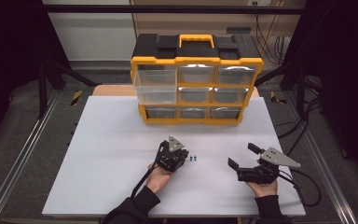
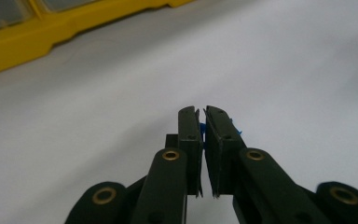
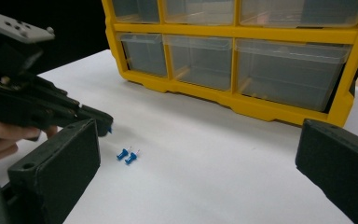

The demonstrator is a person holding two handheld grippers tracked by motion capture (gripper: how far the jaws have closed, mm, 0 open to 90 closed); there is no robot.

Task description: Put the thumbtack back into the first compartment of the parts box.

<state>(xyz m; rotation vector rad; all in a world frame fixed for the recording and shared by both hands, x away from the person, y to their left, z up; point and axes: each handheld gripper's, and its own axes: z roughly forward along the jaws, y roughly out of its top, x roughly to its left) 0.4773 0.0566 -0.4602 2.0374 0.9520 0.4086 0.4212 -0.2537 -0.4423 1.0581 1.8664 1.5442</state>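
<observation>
My left gripper (image 1: 185, 158) rests low on the white table (image 1: 107, 154), its jaws shut on a small blue push pin (image 2: 202, 131) that peeks out between the pads (image 2: 189, 126). In the right gripper view the same gripper (image 3: 106, 127) comes in from the left with a blue speck at its tip. Two more blue push pins (image 1: 192, 158) lie loose on the table just right of it, side by side (image 3: 127, 155). My right gripper (image 1: 243, 156) sits farther right, jaws wide open with nothing between them (image 3: 198, 140).
A yellow and black drawer organiser (image 1: 196, 79) with clear drawers stands at the table's back; its top-left drawer (image 1: 155, 86) is pulled out. Its yellow base (image 2: 28, 37) runs across the top of the left gripper view. Cables trail off the table's right edge (image 1: 303, 186).
</observation>
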